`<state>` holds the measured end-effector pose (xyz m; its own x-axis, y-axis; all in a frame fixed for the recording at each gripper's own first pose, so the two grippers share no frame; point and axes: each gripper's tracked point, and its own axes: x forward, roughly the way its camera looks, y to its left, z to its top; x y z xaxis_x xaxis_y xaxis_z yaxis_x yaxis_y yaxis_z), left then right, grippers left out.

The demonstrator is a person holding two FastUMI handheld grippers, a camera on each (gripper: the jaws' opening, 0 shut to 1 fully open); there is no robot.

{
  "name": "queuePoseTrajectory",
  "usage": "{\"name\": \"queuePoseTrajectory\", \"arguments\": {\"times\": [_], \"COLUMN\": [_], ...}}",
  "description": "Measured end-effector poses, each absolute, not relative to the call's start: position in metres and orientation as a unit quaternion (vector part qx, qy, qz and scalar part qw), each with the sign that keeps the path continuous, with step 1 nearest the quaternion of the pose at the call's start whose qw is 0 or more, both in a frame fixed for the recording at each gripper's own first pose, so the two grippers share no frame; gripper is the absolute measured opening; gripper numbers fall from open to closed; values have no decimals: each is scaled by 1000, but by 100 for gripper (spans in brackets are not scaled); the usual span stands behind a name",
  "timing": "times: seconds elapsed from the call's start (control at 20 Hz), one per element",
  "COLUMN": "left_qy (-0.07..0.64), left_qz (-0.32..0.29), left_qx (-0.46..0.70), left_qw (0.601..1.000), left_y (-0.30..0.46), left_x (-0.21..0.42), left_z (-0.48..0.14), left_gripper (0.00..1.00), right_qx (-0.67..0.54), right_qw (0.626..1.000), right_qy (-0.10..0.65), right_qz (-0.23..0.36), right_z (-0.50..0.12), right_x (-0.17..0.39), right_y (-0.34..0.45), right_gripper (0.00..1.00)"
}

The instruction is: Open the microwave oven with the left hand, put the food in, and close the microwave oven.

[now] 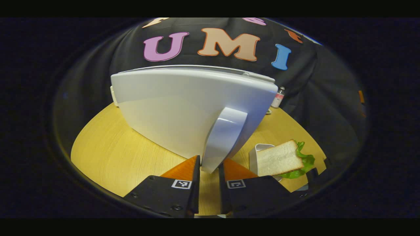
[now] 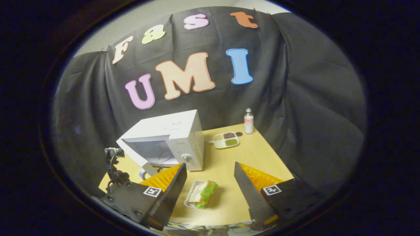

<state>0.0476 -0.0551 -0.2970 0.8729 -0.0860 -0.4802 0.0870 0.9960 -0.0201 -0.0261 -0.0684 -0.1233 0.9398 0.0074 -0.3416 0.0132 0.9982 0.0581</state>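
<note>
The left gripper (image 1: 209,167) has its two fingers set on either side of the handle (image 1: 223,137) of the microwave (image 2: 170,141) door (image 1: 183,108); they sit tight against it, though whether both truly press on it I cannot tell. The door stands swung partway out, its pale face broad in the left gripper view, and in the right gripper view you can see into the cavity behind it. Just to the right of that gripper, on the yellow table (image 1: 108,147), lies the sandwich (image 1: 282,159) (white bread with green lettuce poking out one side) in a small white tray (image 1: 257,150). The right gripper (image 2: 210,177) hangs above the table's near edge with its fingers spread wide and nothing between them; the sandwich (image 2: 201,193) in its tray (image 2: 190,203) lies on the table below the gap, in front of the microwave and near its right front corner. At the lower left of the right gripper view the left gripper (image 2: 115,167) shows as a dark rig by the door's free edge. Farther back, right of the microwave, sits a divided dish (image 2: 225,140) with three fillings, and beyond it a small bottle (image 2: 248,121) stands upright near the table's far corner.
</note>
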Motion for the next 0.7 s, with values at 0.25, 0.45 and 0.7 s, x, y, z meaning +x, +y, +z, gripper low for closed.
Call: {"name": "queuePoseTrajectory", "arguments": {"times": [0.25, 0.45, 0.7], "left_qy": [223, 203, 191], "left_qz": [18, 63, 106], "left_qx": [-2, -19, -31], "left_qw": [975, 977, 975], "left_y": [-9, 11, 41], "left_x": [27, 3, -36], "left_z": [-283, -268, -253], "left_gripper": [87, 100, 100], "right_qx": [22, 12, 0], "right_qw": [981, 977, 972], "right_qy": [188, 198, 205], "right_qz": [52, 83, 113], "right_z": [-141, -147, -154], "right_x": [-30, -38, -39], "right_y": [-55, -53, -37], "right_gripper": [91, 90, 90]}}
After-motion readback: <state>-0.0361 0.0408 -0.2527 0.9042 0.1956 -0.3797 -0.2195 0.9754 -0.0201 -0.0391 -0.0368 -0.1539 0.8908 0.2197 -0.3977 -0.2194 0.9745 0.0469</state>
